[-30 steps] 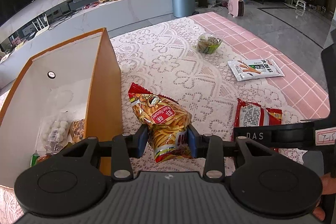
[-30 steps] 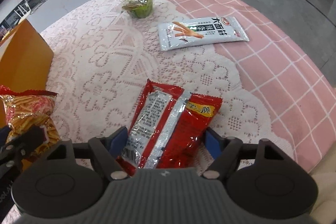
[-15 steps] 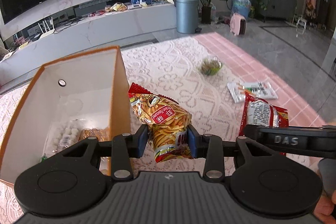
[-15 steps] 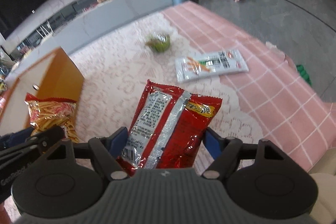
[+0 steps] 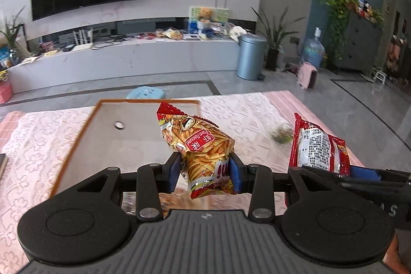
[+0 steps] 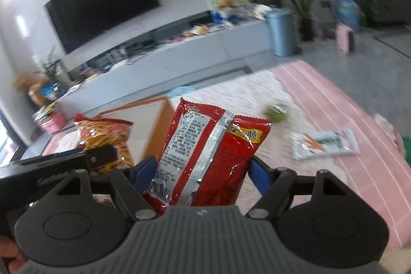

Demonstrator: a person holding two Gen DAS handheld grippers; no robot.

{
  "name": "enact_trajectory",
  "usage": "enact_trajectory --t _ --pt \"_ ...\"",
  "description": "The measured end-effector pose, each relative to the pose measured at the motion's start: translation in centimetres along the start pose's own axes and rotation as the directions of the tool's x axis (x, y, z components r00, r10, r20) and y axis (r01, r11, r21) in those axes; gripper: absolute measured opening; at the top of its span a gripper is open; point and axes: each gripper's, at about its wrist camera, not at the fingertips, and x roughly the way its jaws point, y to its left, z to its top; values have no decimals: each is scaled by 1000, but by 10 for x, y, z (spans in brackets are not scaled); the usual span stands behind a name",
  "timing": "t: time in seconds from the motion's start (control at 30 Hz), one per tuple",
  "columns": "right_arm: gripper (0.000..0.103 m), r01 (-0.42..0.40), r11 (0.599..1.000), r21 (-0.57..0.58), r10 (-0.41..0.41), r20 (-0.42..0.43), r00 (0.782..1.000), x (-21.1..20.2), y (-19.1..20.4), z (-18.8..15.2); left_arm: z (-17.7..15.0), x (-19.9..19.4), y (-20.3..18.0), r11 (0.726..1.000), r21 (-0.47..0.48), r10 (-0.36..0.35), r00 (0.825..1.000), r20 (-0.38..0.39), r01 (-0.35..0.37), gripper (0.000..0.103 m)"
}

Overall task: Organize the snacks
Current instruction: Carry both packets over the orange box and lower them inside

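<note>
My left gripper is shut on a yellow-and-red bag of prawn sticks and holds it up over the right side of the orange box. My right gripper is shut on a red snack bag with a silver seam, lifted off the table to the right of the box. The red bag also shows in the left wrist view, and the prawn sticks in the right wrist view. Box contents are mostly hidden by the left gripper.
A small green snack pack and a white breadstick packet lie on the lace-and-pink tablecloth to the right. Beyond the table are a blue stool and a grey bin.
Both grippers have risen and tilted up with their bags, so the table has dropped in view. The left one has moved over the box edge.
</note>
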Motion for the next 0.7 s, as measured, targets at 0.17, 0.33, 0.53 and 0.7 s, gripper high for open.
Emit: enact_trajectory --t 0.17,0.33,0.53,0.7 --pt "75 -59 995 -86 59 -3 998 6 38 5 8 -4 24 999 1 54 998 26 -54 44" --pt "75 -103 981 -167 102 -16 995 16 67 13 19 -1 49 997 -9 74 997 21 -74 44" --pt "75 -155 951 -268 146 -54 988 36 98 20 26 13 65 995 40 92 996 -4 -91 44" --pt "75 -162 925 -343 139 -91 986 60 121 20 26 33 74 992 93 87 995 -54 -82 44"
